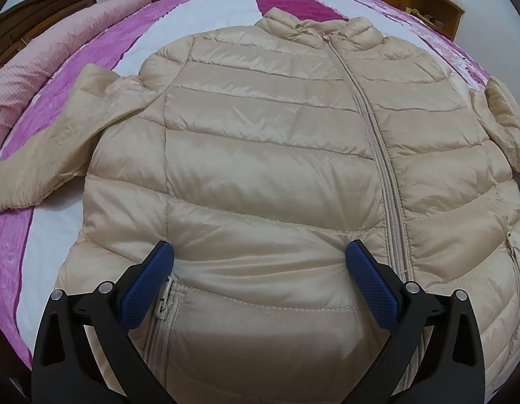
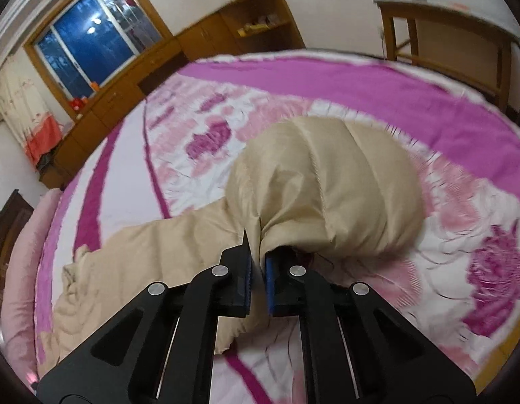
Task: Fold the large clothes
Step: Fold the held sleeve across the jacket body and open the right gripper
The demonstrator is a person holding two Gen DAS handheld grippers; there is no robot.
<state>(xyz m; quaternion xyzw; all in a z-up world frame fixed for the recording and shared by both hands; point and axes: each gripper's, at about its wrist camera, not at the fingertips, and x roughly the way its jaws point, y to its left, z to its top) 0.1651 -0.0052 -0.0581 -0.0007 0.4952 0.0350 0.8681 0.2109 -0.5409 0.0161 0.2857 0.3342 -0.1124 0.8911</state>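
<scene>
Lying flat on the bed, the quilted, glossy beige jacket fills the spread left tool's view, while only the right tool's blurred view shows it pinching seemingly a sleeve.

Left gripper: two matte black fingers of angular linked plates with triangular cut-outs, round silver pivot pins at the joints, blue pads with a fine dimpled texture on the inner faces.

Right gripper: same build, black linkage, four silver pins, narrow slots along the arms, blue pads.
</scene>
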